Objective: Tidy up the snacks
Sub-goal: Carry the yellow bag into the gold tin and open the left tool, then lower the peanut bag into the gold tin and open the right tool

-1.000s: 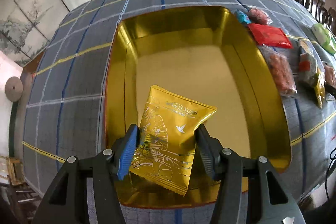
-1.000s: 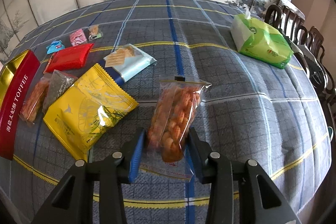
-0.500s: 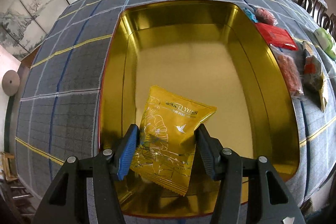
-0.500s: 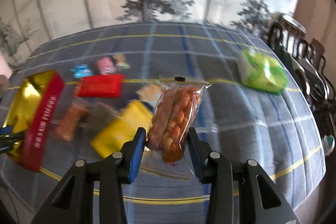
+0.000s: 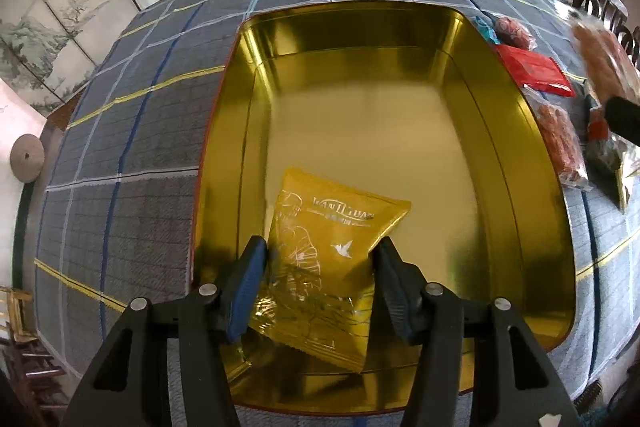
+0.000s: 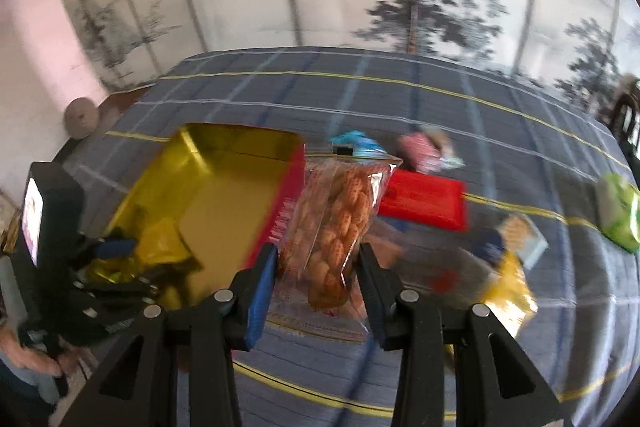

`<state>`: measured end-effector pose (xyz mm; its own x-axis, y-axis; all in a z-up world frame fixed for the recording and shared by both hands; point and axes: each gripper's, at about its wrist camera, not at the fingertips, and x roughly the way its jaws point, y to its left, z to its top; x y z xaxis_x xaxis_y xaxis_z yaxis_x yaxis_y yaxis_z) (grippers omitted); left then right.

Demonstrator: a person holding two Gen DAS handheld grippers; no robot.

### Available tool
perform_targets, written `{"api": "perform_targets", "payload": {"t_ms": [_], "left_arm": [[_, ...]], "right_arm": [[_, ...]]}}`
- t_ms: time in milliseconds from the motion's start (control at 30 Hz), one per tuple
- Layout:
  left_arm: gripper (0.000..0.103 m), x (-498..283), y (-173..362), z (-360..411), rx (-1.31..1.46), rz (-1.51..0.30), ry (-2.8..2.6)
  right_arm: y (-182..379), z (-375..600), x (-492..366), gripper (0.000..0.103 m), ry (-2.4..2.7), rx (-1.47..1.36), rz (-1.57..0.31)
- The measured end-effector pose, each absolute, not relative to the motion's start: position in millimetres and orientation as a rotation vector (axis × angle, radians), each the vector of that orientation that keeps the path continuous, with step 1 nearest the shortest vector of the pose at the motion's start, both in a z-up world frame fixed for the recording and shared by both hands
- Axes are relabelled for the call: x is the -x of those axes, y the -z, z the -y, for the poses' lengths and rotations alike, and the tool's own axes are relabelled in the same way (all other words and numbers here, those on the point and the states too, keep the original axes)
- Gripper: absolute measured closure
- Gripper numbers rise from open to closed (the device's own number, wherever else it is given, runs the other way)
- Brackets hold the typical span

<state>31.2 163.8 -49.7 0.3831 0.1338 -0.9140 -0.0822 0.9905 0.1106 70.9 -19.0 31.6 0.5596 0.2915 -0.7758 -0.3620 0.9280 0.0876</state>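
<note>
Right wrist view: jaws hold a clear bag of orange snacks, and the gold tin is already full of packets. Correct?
Not quite. The right gripper does hold the clear snack bag, but the gold tin is nearly empty: the left wrist view shows only one yellow packet in it.

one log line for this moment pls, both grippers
left hand-held gripper: jaws opening, gold packet between them in gold tin | right hand-held gripper: shut on clear snack bag, above the table near the tin

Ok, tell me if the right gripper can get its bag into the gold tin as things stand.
Probably yes. The right gripper holds the clear bag of snacks beside the gold tin, whose far end is bare. Only the gold packet and left gripper occupy the near end.
</note>
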Motion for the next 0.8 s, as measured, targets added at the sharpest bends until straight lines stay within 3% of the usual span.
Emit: {"api": "perform_targets", "payload": {"t_ms": [200, 367, 800], "left_arm": [[0.047, -31.0, 48.6, -166.3, -0.043, -1.161, -0.144], [0.030, -29.3, 41.8, -168.5, 0.009, -1.148, -0.107], [0.025, 10.9, -12.8, -200.9, 0.108, -1.027, -0.164]], "right_arm": [[-27.6, -24.6, -78.3, 0.062, -0.453, 0.124, -0.912], [-20.9, -36.4, -81.9, 0.062, -0.473, 0.133, -0.935], [-11.0, -55.7, -85.6, 0.062, -0.491, 0.170, -0.959]]}}
